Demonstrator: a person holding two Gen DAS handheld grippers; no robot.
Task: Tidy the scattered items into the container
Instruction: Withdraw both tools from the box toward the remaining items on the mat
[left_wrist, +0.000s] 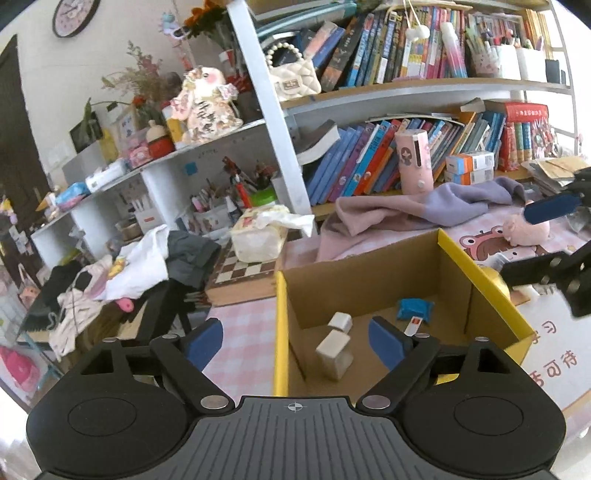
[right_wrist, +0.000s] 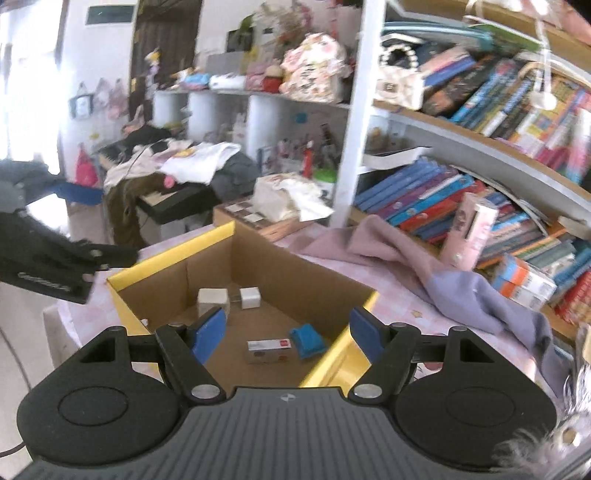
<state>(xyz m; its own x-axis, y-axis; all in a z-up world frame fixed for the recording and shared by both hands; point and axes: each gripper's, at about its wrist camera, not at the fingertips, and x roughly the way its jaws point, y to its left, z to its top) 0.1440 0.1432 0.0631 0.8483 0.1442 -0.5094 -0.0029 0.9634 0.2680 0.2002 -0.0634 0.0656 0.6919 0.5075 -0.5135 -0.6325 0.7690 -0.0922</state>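
Blue pads of the left gripper (left_wrist: 295, 341) stand wide apart with nothing between them; its right pad hangs over the open cardboard box (left_wrist: 480, 291), its left pad over the pink checked tablecloth (left_wrist: 240, 332) just outside the yellow-edged wall. The right gripper (right_wrist: 288, 334) is also spread, empty, poised above the near corner of the same box.

Inside the box, on its floor, lie two white charger cubes (right_wrist: 229, 297) close together near the far wall, a crumpled blue packet (right_wrist: 308, 339) and a small white and red carton (right_wrist: 269, 350) just beside it. The left wrist view shows the same cubes (left_wrist: 336, 345) and the blue packet (left_wrist: 413, 310) towards the far corner.

Outside the box, a pink plush toy (left_wrist: 524, 230) rests on the tablecloth, near the right gripper's blue pad as the left camera sees it. A pink and lilac cloth (right_wrist: 424, 273) is draped behind the box, in front of the bookshelf (right_wrist: 480, 206). A tissue box (left_wrist: 258, 240) sits on a chessboard (left_wrist: 243, 273) beyond the far left corner.
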